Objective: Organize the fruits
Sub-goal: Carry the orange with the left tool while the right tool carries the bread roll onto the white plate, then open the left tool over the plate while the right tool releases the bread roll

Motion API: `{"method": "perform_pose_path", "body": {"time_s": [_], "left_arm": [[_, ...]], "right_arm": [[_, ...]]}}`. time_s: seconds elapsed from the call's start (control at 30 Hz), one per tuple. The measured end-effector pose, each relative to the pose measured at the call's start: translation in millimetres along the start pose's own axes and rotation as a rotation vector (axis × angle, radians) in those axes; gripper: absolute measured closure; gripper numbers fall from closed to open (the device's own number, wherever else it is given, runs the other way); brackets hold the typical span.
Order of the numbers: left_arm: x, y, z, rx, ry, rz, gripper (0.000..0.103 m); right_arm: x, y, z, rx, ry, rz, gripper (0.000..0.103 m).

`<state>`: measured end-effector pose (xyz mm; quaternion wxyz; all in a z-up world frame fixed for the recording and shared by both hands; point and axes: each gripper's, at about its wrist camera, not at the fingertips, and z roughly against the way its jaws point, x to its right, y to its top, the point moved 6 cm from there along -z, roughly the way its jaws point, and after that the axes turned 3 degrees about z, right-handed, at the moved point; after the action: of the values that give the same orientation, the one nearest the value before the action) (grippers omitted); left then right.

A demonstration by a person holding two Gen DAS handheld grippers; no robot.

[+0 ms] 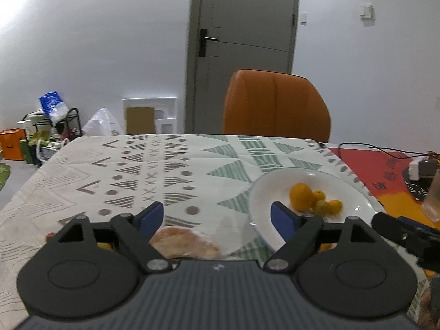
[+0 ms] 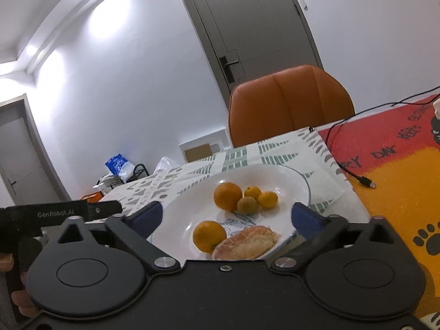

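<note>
Both grippers are hanging wide open, gripping nothing. The right gripper [image 2: 225, 217] is hovering with the white plate [image 2: 176, 220] of oranges [image 2: 227, 195] right between its fingers, while the left gripper [image 1: 217, 217] is sitting just left of that plate [image 1: 258, 192].

Legible text: two items
"GenRobot.AI" on the left gripper [image 2: 63, 213]; "DAY" on the red-orange mat [image 2: 385, 148], remaining lettering unreadable.

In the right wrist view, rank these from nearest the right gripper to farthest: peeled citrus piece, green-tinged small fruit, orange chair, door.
1. Peeled citrus piece, plate's near edge, just ahead of the right gripper.
2. Green-tinged small fruit, mid-plate.
3. Orange chair, behind the table.
4. Door, back wall.
</note>
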<state>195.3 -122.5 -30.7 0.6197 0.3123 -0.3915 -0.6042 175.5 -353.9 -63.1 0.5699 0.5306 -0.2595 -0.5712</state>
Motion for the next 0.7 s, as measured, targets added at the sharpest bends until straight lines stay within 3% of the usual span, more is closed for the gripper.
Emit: {"method": "perform_pose_path", "body": {"time_s": [0.1, 0.7], "left_arm": [[-10, -2, 2, -0.003, 0.030, 0.011, 0.011], [-57, -9, 29, 0.004, 0.093, 0.069, 0.010]], "right_arm": [[-5, 0, 0, -0.008, 0.008, -0.008, 0.000], [-51, -5, 5, -0.015, 0.045, 0.040, 0.000]]}}
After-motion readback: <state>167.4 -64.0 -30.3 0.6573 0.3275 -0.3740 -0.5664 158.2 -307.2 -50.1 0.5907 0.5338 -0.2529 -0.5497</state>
